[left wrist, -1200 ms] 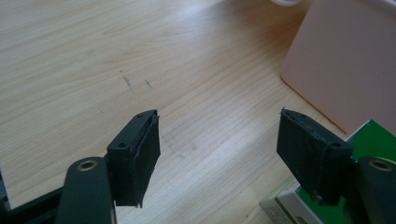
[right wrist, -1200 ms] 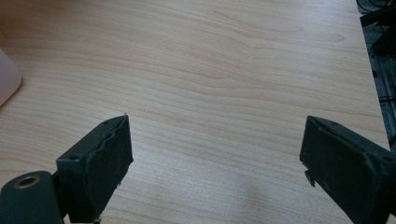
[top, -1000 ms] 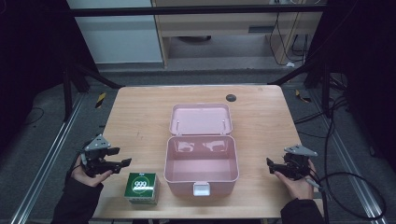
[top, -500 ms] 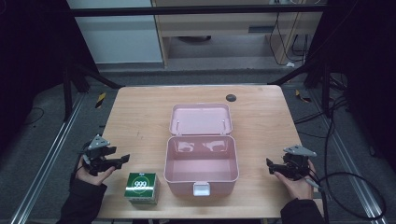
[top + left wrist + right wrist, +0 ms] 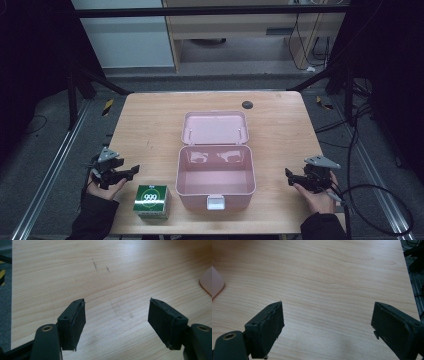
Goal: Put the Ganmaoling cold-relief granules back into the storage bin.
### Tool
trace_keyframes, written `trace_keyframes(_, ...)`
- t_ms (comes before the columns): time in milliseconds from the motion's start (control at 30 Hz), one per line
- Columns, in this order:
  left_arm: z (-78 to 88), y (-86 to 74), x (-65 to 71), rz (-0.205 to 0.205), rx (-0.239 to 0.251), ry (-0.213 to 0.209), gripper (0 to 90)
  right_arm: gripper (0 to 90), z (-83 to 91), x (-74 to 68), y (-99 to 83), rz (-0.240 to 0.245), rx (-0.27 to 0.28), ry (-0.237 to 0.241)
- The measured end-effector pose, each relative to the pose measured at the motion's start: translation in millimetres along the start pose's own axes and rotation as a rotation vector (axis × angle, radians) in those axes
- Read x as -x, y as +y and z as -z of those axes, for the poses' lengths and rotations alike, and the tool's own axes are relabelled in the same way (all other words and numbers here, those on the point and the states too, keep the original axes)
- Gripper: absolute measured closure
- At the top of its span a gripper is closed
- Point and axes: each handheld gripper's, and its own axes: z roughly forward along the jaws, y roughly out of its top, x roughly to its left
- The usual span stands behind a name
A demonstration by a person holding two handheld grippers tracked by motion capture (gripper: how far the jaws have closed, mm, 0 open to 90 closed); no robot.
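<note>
Hand-held grippers at rest: left hand-held gripper [image 5: 131,172] and right hand-held gripper [image 5: 289,176] both spread, empty. Green box [image 5: 152,199] sits at the surface's near edge beside the open pink case [image 5: 215,185]. Risk: a careless approach pushes the box over that edge.

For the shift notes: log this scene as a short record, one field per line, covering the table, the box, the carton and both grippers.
table: light wooden table
box: pink box, lid open and laid back, inside bare
carton: green carton marked 999, near the front edge, left of the box, apart from it
small item: dark round disc near the far edge
left gripper: jaws apart, nothing between them, over bare wood beside the carton
right gripper: jaws apart, nothing between them, right of the box
</note>
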Motion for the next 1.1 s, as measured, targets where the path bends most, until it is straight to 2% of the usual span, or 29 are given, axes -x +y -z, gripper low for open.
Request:
trace_keyframes(100,0.9,-0.6,-0.8,0.001,0.009,-0.001,29.5,11.2,-1.4,-1.1,-0.7,0.013,-0.015,-0.007)
trace_keyframes(367,4.1,0.0,-2.0,-0.005,0.024,0.004,29.5,11.2,-1.2,0.0,-0.3,0.012,-0.007,-0.007)
trace_keyframes(667,16.8,5.8,-4.1,-0.009,0.07,-0.043,29.3,11.2,0.1,-0.4,0.6,0.014,-0.003,-0.003)
trace_keyframes(933,25.7,10.7,-5.1,-0.039,0.084,-0.076,29.8,11.2,0.4,0.2,0.9,0.012,0.001,-0.005)
trace_keyframes(1033,30.8,15.2,-4.3,-0.074,0.08,-0.117,29.5,11.2,0.3,0.2,1.0,0.012,0.0,-0.003)
trace_keyframes(1100,36.0,19.0,-3.3,-0.107,0.081,-0.122,29.5,11.2,0.0,0.3,1.1,0.008,-0.001,-0.002)
